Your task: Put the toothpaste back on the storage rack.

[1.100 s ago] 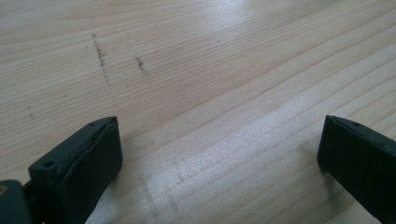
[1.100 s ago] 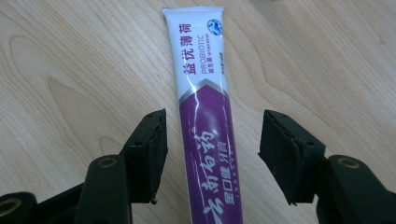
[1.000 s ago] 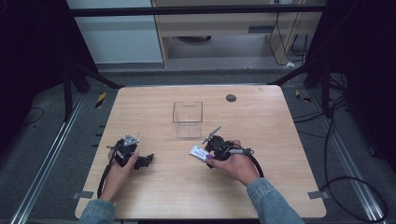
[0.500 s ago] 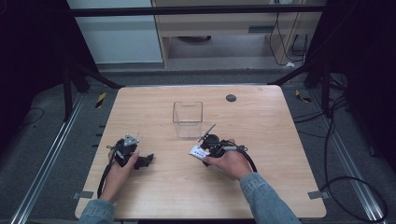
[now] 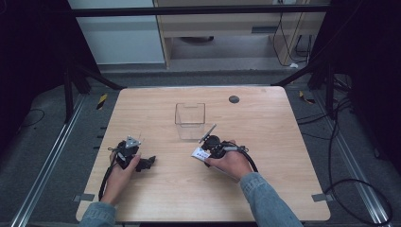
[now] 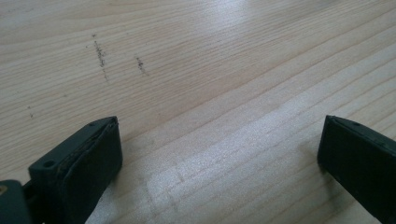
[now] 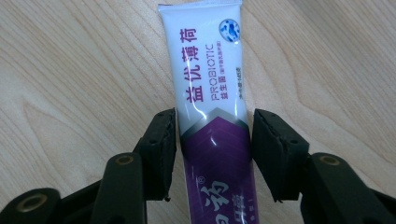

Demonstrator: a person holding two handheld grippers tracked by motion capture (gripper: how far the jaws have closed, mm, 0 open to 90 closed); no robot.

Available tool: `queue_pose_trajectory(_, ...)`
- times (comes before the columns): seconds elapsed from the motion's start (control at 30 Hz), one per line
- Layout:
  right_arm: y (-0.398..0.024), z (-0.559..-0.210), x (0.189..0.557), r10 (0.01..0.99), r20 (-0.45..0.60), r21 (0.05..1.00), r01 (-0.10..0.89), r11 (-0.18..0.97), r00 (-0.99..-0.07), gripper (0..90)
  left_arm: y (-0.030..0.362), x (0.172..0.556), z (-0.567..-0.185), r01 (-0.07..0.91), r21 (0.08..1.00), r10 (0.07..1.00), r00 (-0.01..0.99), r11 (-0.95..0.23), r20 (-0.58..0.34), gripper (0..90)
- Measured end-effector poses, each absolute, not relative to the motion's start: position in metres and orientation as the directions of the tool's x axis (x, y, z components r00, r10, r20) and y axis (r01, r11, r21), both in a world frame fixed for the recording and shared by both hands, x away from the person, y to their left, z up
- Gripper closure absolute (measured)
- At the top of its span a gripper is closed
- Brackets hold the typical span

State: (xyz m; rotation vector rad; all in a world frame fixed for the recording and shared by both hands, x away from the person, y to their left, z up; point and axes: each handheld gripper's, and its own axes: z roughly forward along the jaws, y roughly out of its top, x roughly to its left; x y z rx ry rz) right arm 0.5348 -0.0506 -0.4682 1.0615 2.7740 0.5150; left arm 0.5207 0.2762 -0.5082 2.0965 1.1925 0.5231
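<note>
A white and purple toothpaste tube (image 7: 210,70) lies flat on the wooden table, its crimped end pointing away from me. My right gripper (image 7: 215,119) straddles its purple half, both black jaws pressed against its sides. In the high view the tube (image 5: 200,152) sits at the tip of the right gripper (image 5: 208,147), just in front of a clear plastic box (image 5: 190,120). At the table's left my left gripper (image 5: 147,163) rests open, and its own view has the left gripper (image 6: 219,135) over bare wood with nothing between the jaws.
A small black round disc (image 5: 233,99) is set into the table (image 5: 283,156) at the back. Dark frame posts and cables stand around the table's edges.
My right hand has slid its gripper a little to the left, over the tube. The tube and the left gripper have stayed where they were.
</note>
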Motion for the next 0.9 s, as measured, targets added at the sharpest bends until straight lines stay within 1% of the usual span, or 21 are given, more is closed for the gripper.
queue_pose_trajectory(0.1, -0.0500, -0.4689, 0.5349, 0.674, 0.010, 0.350, 0.634, 0.689, -0.738, 51.8, 0.2762, 0.5207, -0.5081, 0.599, 0.712, 0.863, 0.504, -0.366, 0.019, 0.0)
queue_pose_trajectory(0.6, -0.0497, -0.4709, 0.5363, 0.663, 0.003, 0.346, 0.623, 0.702, -0.749, 52.8, 0.2762, 0.5207, -0.5081, 0.599, 0.712, 0.863, 0.504, -0.366, 0.020, 0.0)
queue_pose_trajectory(0.9, -0.0474, -0.4706, 0.5350, 0.665, -0.014, 0.342, 0.621, 0.705, -0.747, 56.3, 0.2760, 0.5207, -0.5082, 0.599, 0.712, 0.863, 0.505, -0.367, 0.019, 0.0)
